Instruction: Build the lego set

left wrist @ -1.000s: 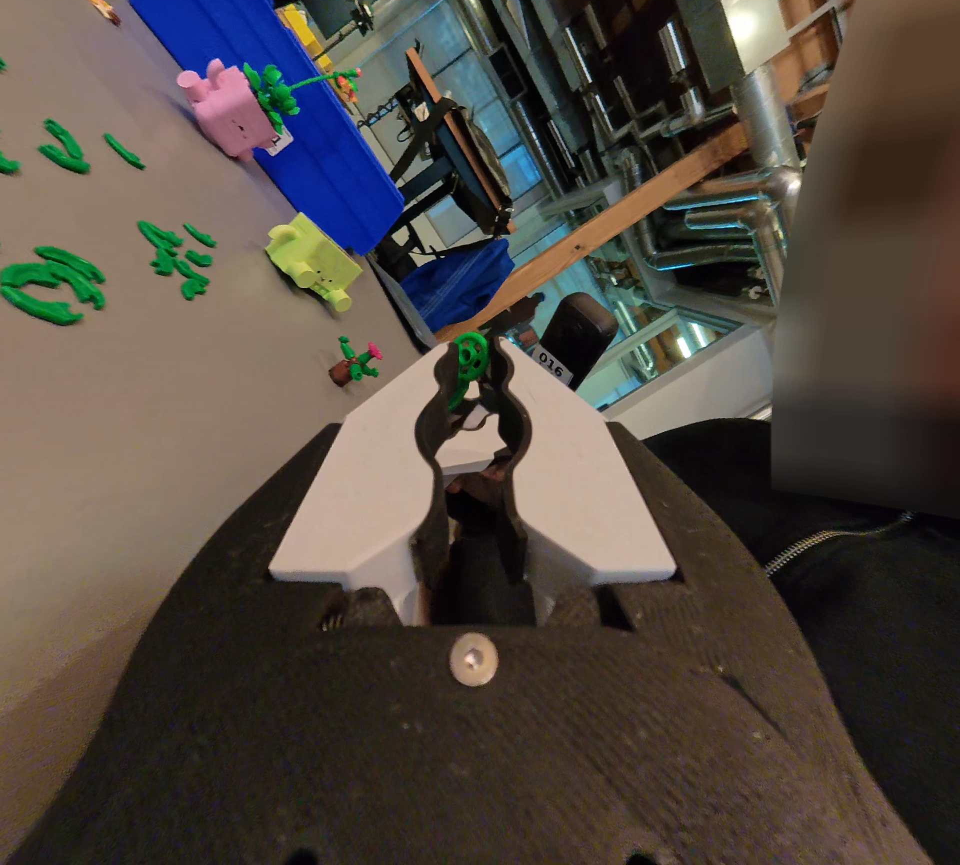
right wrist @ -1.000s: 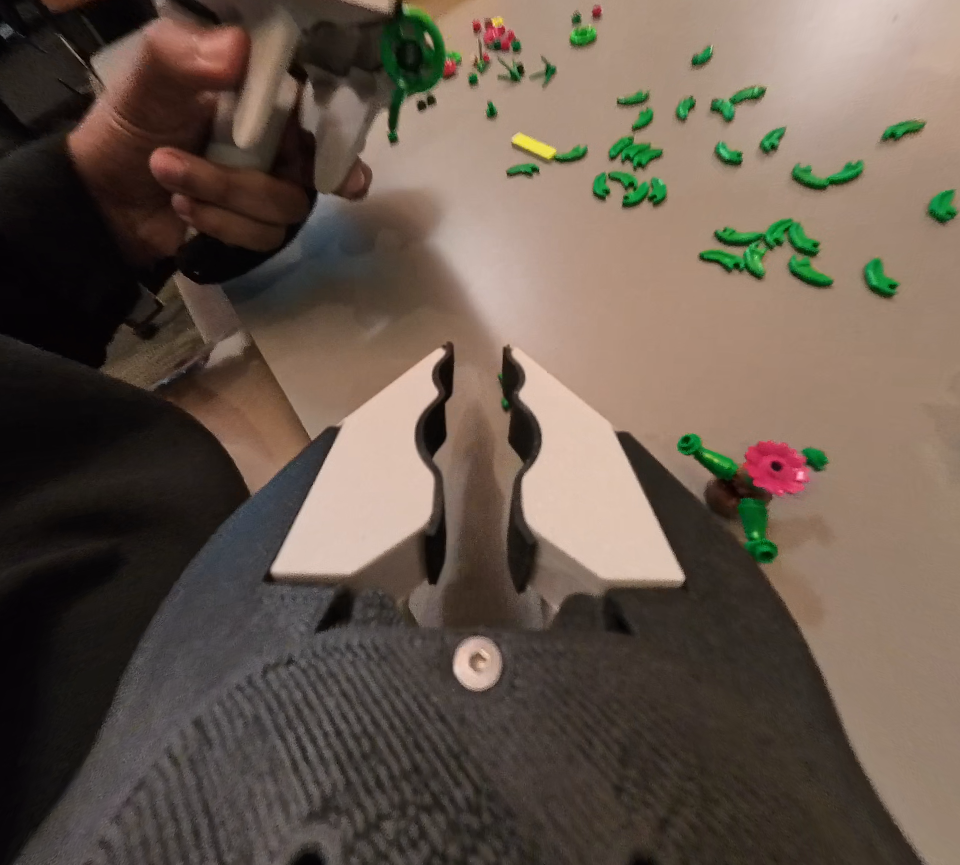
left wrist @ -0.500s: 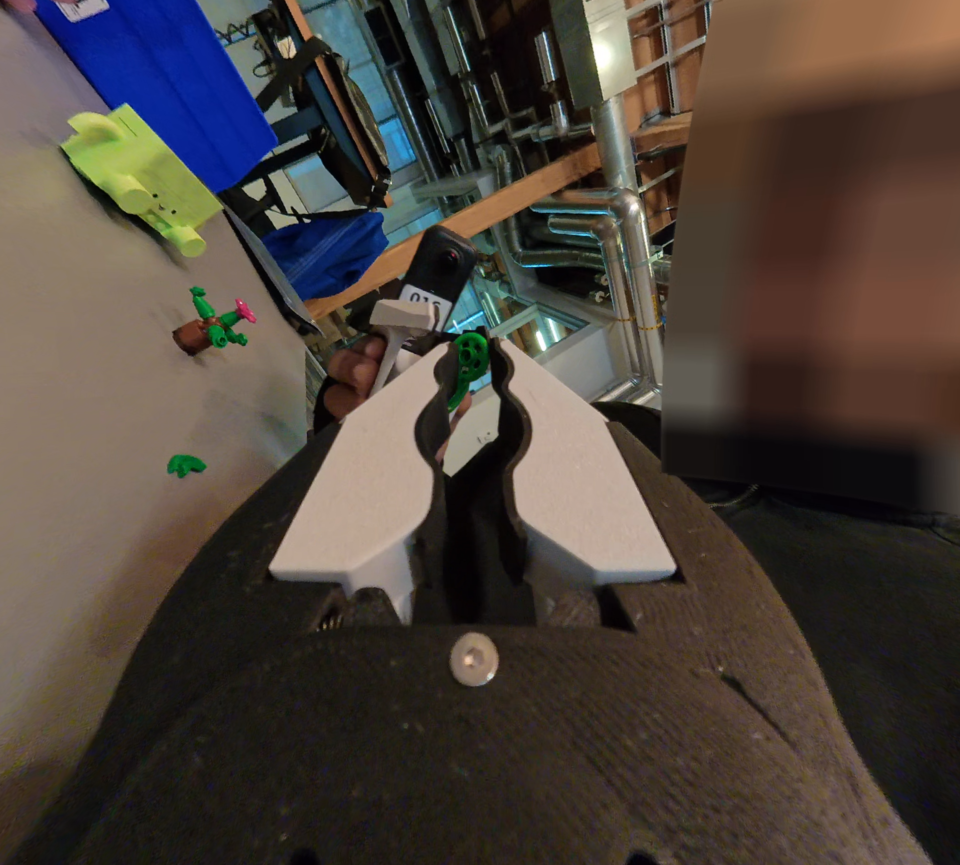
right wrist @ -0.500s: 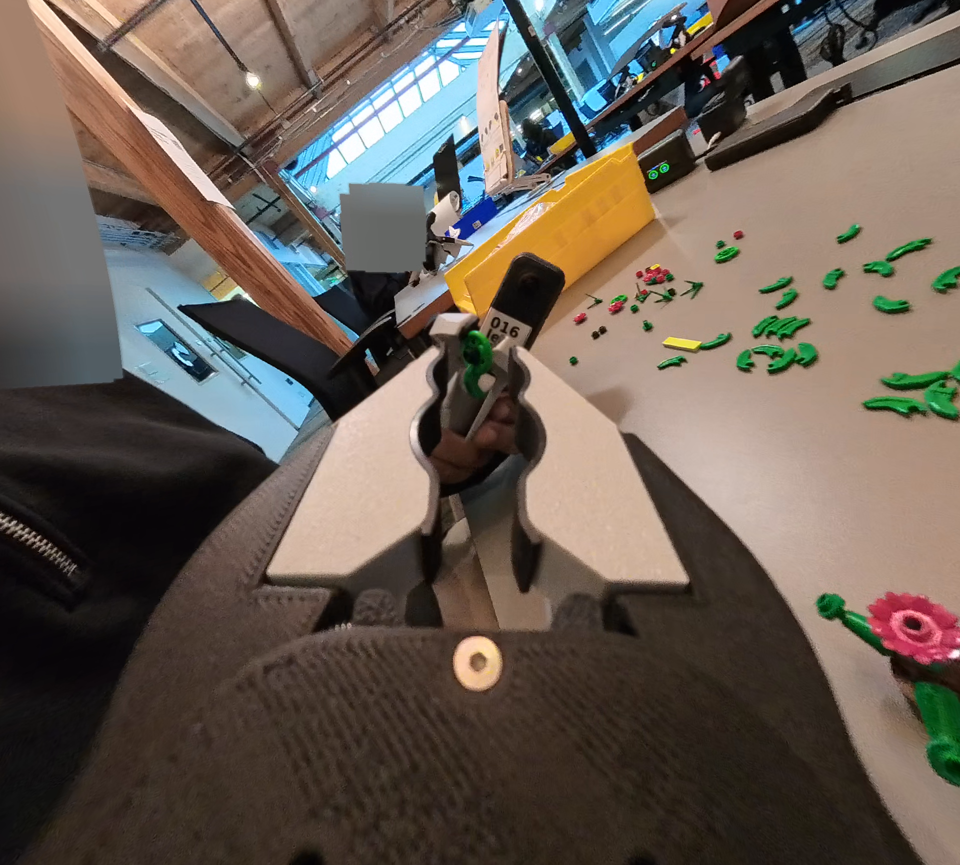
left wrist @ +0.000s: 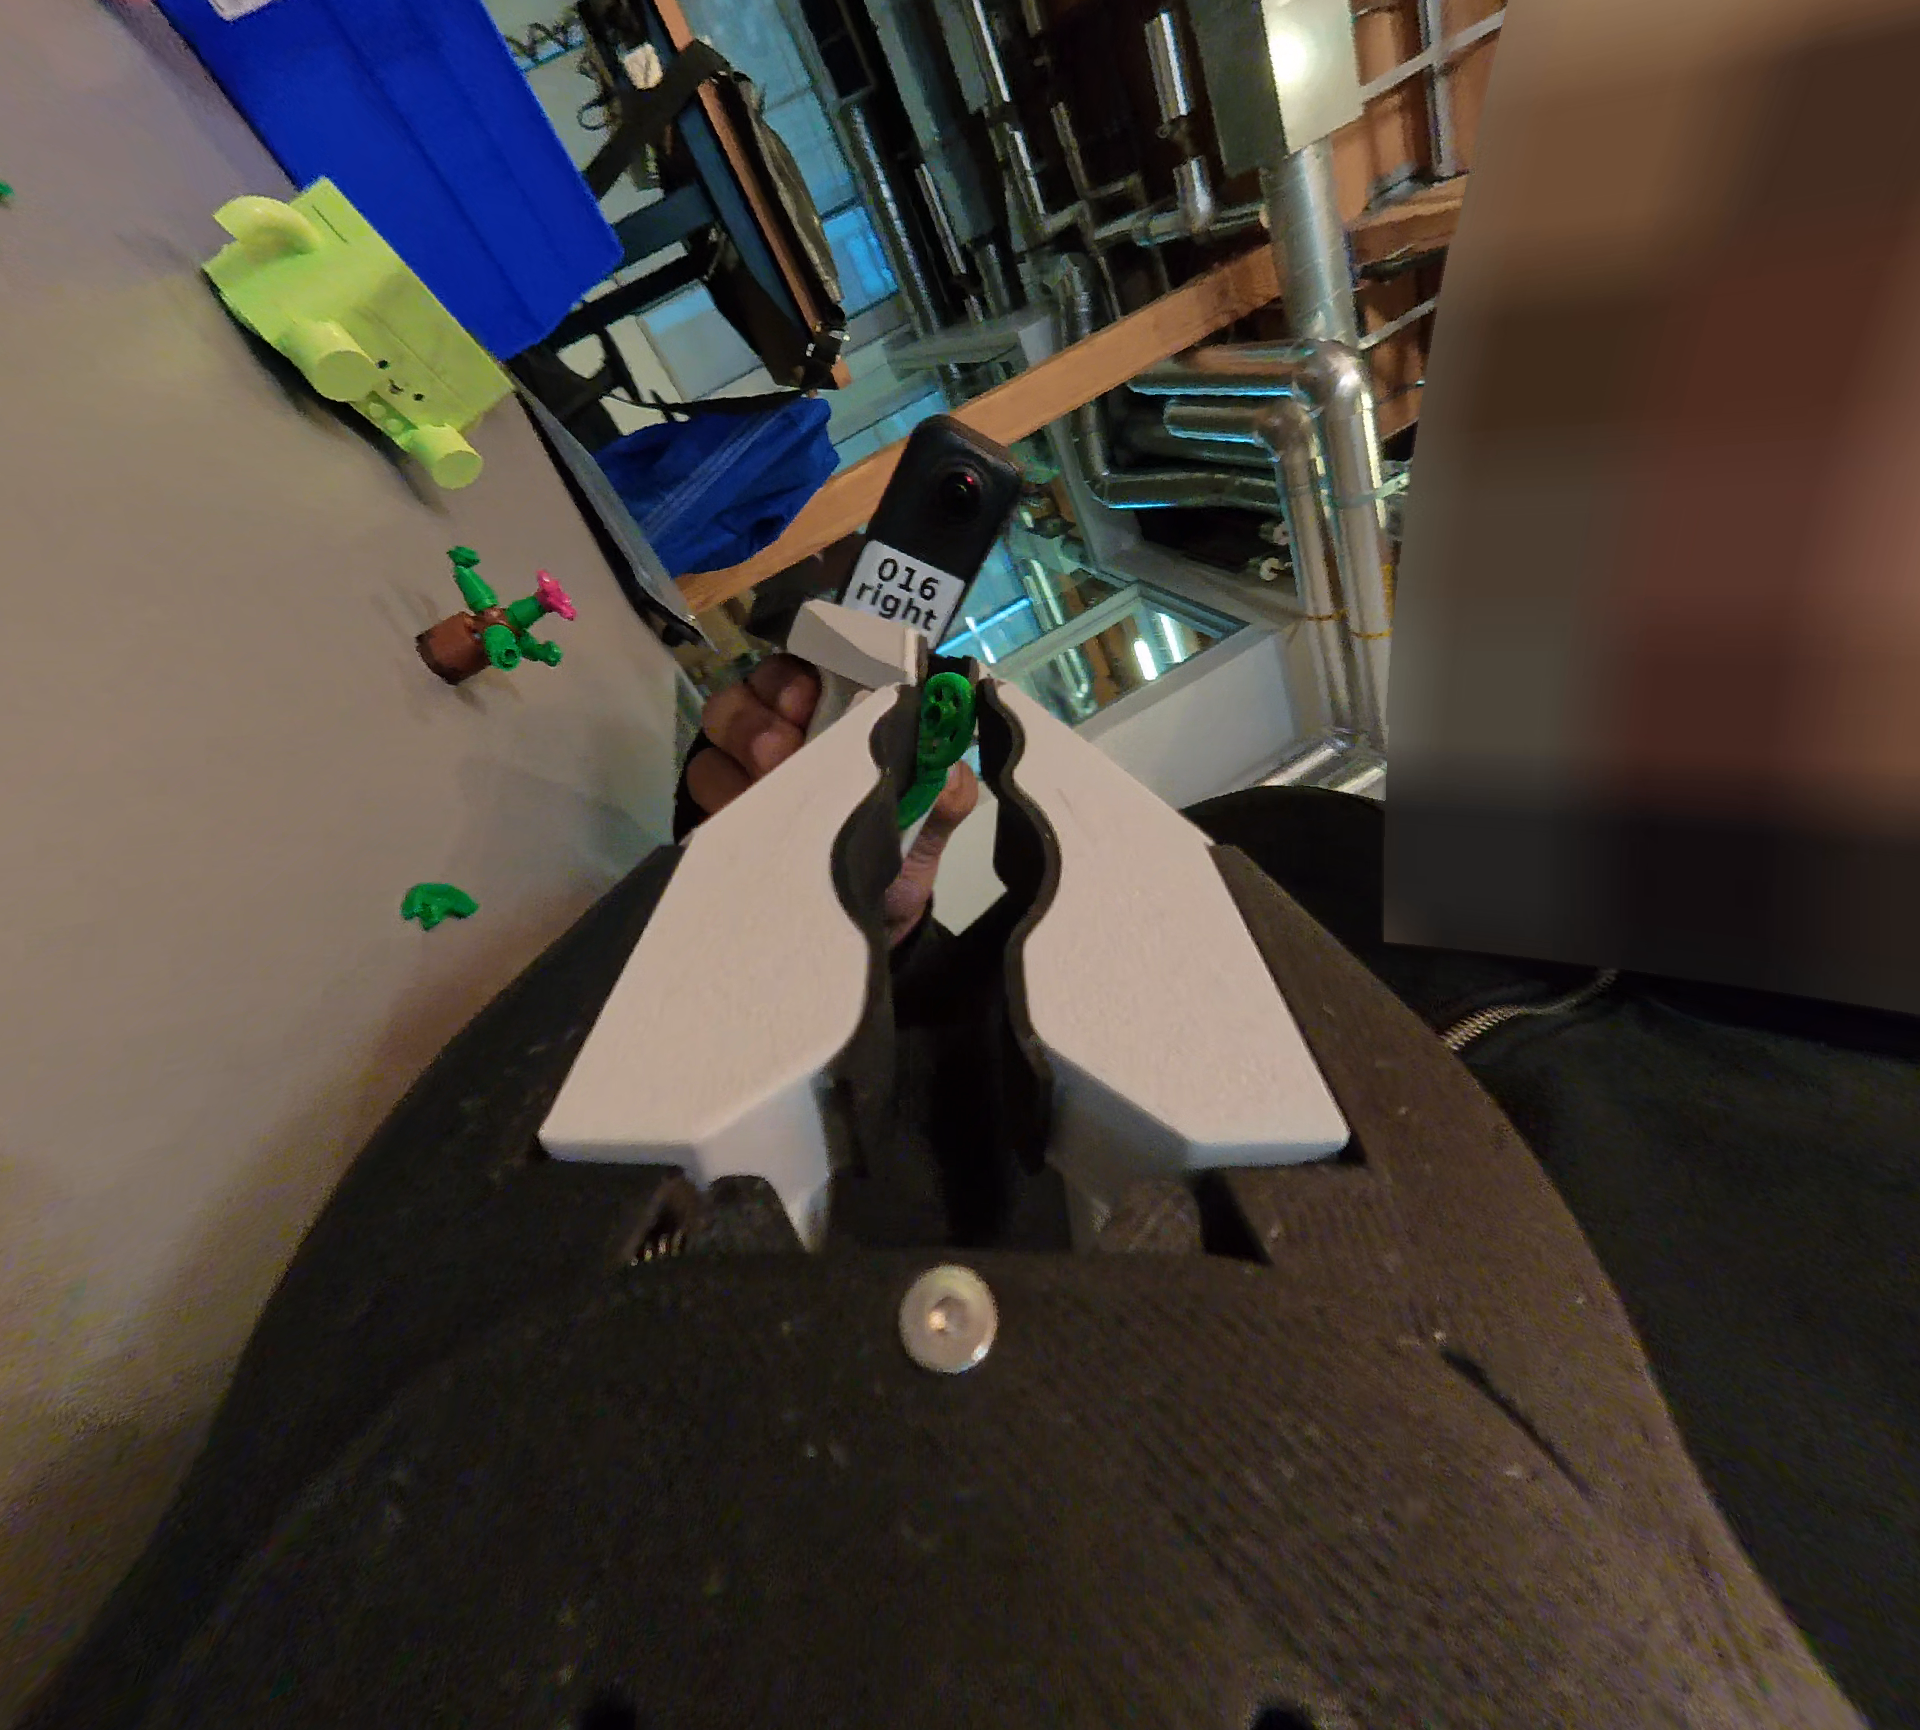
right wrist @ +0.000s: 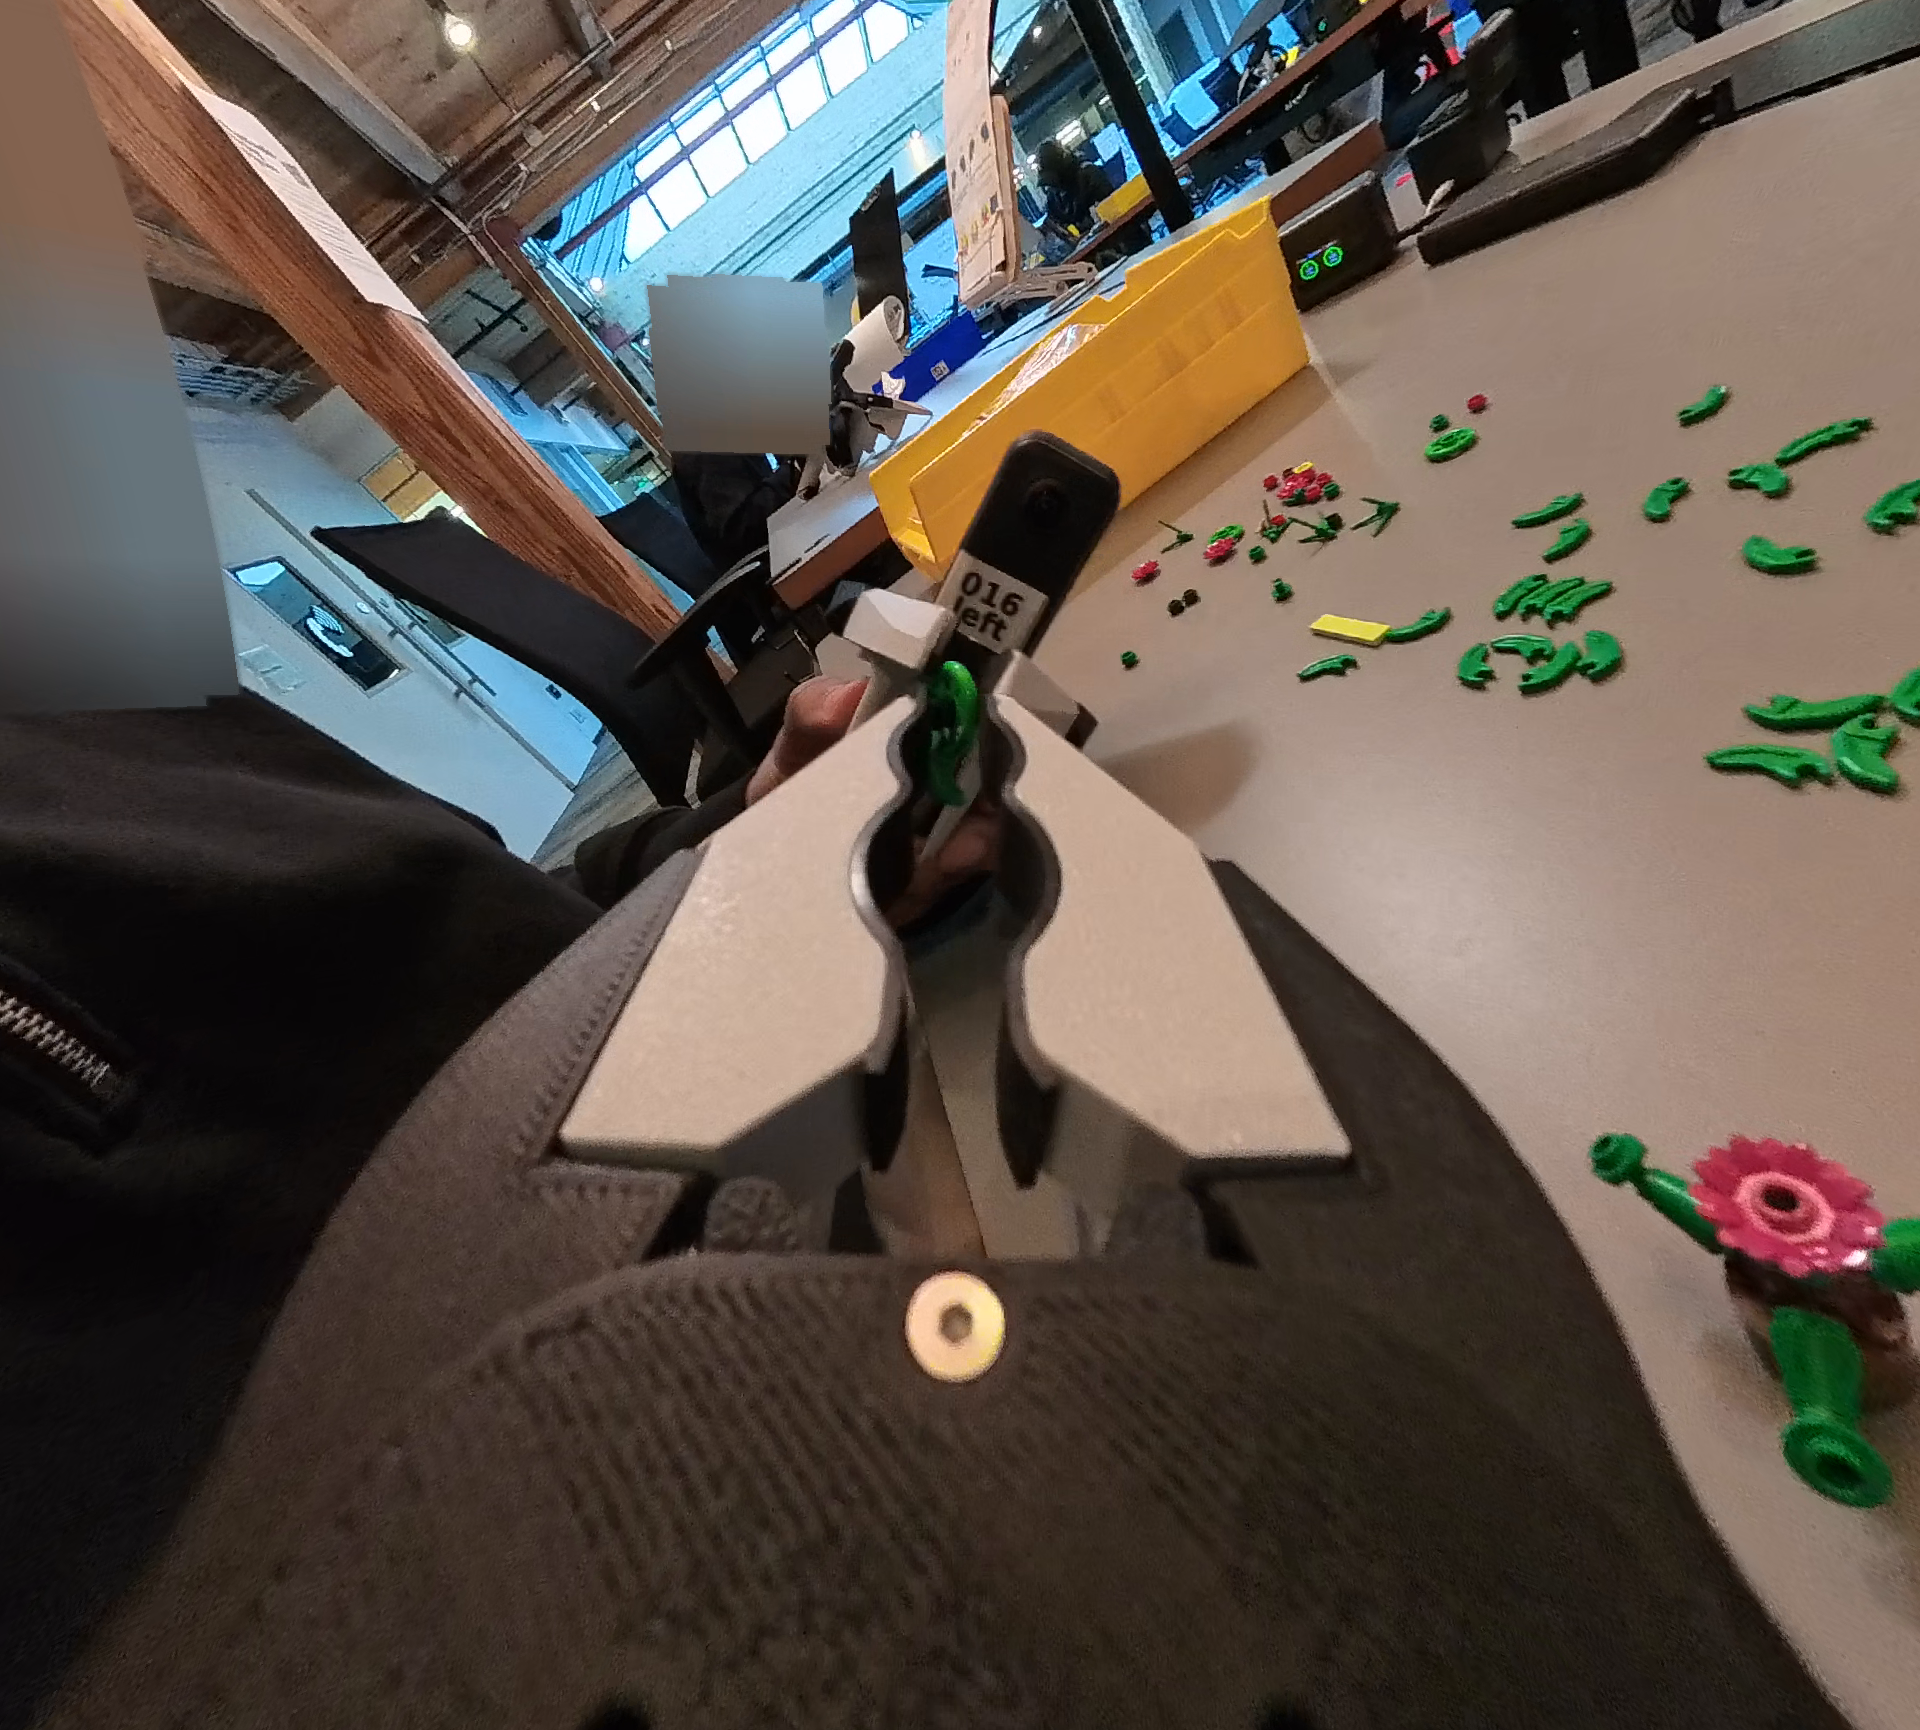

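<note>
The green wheel piece [left wrist: 943, 735] sits right at the fingertips of the left gripper [left wrist: 945, 706], its round hub pinched between the two tips and a stem trailing down and back into the gap between the fingers. Left fingers are nearly together, closed onto that piece. Straight ahead of those tips, the right gripper [left wrist: 883, 657] faces in nose to nose, a hand [left wrist: 769, 724] wrapped round its grip and a black camera above it.

From the right wrist view, the same green wheel piece [right wrist: 951, 730] lies just at the tips of the right gripper [right wrist: 954, 724], in the narrow slot between them. The right fingers stand only slightly apart, tips close around the piece; whether they actually bite on it, I cannot tell. Beyond the tips, the left gripper [right wrist: 940, 657] points back at the camera.

Out to the right of the right fingers, on the grey table [right wrist: 1455, 901], a small flower build [right wrist: 1808, 1265] with a pink bloom and green stems stands close by. Farther ahead and right, loose green leaf pieces [right wrist: 1548, 657] lie scattered, with a flat yellow tile [right wrist: 1348, 630] among them. Ahead of the tips sits a yellow bin [right wrist: 1122, 392].

Left of the left fingers, a lime-green block figure [left wrist: 353, 319] lies on the table, with a blue bin [left wrist: 395, 91] beyond it.
</note>
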### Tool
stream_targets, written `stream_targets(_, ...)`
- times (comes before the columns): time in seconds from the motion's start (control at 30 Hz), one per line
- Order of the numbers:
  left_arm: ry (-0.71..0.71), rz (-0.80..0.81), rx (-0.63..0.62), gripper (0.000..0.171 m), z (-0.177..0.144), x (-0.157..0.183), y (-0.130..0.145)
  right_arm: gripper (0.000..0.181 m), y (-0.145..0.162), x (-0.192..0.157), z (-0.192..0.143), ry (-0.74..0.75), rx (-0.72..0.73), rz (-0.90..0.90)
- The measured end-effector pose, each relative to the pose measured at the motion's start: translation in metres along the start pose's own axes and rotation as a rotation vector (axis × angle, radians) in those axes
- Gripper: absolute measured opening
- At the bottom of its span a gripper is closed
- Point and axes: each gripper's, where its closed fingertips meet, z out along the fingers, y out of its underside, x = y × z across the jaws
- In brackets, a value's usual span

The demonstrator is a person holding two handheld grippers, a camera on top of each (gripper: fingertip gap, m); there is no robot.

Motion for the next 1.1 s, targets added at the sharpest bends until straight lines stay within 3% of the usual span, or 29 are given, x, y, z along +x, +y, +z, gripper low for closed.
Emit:
stream_targets(0.17, -0.11, 0.12, -0.012, 0.024, -0.001, -0.007, 0.001, 0.006, -0.003, 0.008, -0.003, 0.039, 0.031, 0.027)
stream_targets(0.4, -0.255, 0.331, -0.004, 0.01, 0.0, -0.011, -0.001, 0.007, -0.001, 0.012, -0.001, 0.096, 0.019, -0.018)
stream_targets(0.63, -0.269, 0.362, -0.032, 0.01, 0.002, -0.013, 0.004, 0.007, -0.002, 0.012, -0.001, 0.086, 0.03, 0.01)
stream_targets(1.1, -0.126, 0.293, -0.035, 0.006, 0.003, 0.002, 0.007, 0.003, -0.003, 0.0, -0.004, -0.057, 0.043, 0.113)
